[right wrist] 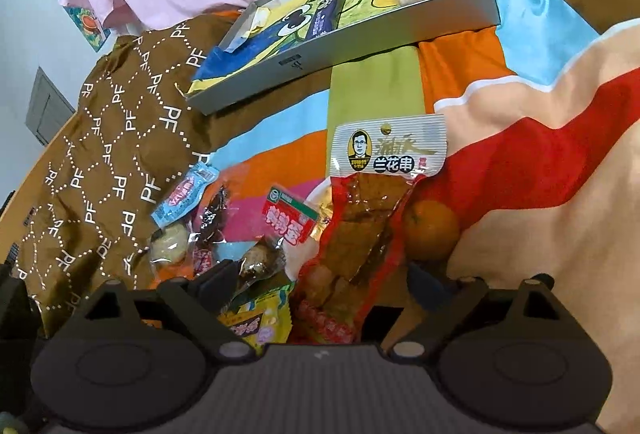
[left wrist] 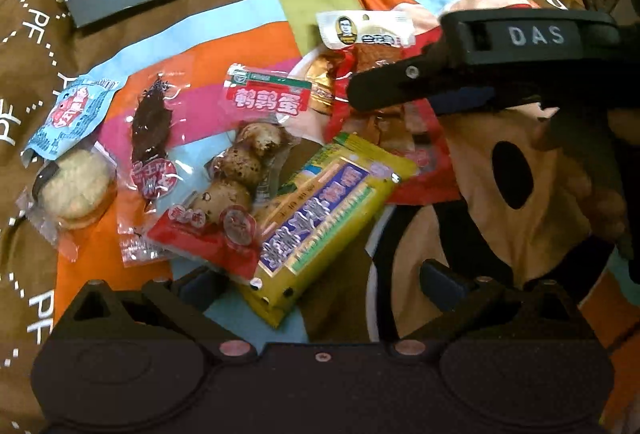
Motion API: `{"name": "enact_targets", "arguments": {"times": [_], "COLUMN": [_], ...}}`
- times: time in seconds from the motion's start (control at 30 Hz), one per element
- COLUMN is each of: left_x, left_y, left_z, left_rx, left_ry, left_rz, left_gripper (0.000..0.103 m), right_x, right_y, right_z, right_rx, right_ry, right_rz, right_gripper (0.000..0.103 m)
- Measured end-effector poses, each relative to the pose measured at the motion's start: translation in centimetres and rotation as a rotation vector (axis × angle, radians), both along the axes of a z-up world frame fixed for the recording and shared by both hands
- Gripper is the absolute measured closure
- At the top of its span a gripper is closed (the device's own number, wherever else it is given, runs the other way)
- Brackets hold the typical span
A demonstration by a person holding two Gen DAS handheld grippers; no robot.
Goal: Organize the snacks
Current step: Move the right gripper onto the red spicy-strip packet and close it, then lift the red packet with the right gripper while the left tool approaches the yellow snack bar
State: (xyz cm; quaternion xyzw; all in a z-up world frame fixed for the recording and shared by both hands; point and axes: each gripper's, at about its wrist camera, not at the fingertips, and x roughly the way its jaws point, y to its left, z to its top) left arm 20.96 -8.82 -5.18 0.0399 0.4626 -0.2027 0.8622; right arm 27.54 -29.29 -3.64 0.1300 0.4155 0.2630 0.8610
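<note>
Snacks lie loose on a patterned bedspread [right wrist: 540,138], with a shallow grey box [right wrist: 400,30] toward its far edge. Left to right: biscuit pack [left wrist: 76,190], dark dried-meat pack [left wrist: 150,138], quail-egg pack [left wrist: 240,170], yellow pack [left wrist: 324,218], red tofu-skewer pack [right wrist: 360,230], an orange [right wrist: 432,230]. To lift the skewer pack cleanly, close on its edge only, clear of the orange. Left gripper [left wrist: 320,286]: jaws wide, straddling the yellow pack, gripping nothing. Right gripper [right wrist: 320,286]: jaws wide over the skewer pack, not clamped.
</note>
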Motion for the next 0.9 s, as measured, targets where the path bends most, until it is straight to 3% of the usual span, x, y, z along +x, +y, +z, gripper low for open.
{"name": "enact_targets", "arguments": {"times": [0.13, 0.27, 0.37, 0.5, 0.67, 0.77, 0.9], "left_x": [1.2, 1.5, 1.3, 0.4, -0.8, -1.4, -2.2], "left_y": [0.5, 0.5, 0.1, -0.7, -1.8, -2.3, -3.4], "left_z": [-0.2, 0.0, 0.0, 0.2, 0.7, 1.1, 1.6], "left_rx": [-0.007, -0.018, -0.02, -0.016, -0.017, -0.025, -0.034], "left_ry": [-0.005, 0.001, 0.005, 0.01, 0.028, 0.036, 0.044], "left_rz": [0.027, 0.046, 0.041, 0.018, -0.02, -0.04, -0.084], "left_gripper": [0.001, 0.001, 0.001, 0.001, 0.001, 0.001, 0.001], "right_x": [0.4, 0.6, 0.6, 0.4, 0.5, 0.8, 0.4], "right_y": [-0.2, -0.4, -0.9, -0.8, -0.8, -1.3, -1.1], "right_z": [-0.5, -0.7, -0.7, -0.4, -0.4, -0.6, 0.1], "right_rx": [-0.014, -0.036, 0.009, 0.053, 0.037, 0.064, 0.022], "right_ry": [0.002, 0.002, 0.025, 0.039, 0.044, 0.065, 0.027], "right_rz": [-0.028, -0.076, -0.089, -0.05, -0.064, -0.081, -0.074], "right_gripper": [0.009, 0.027, 0.039, 0.047, 0.082, 0.085, 0.086]}}
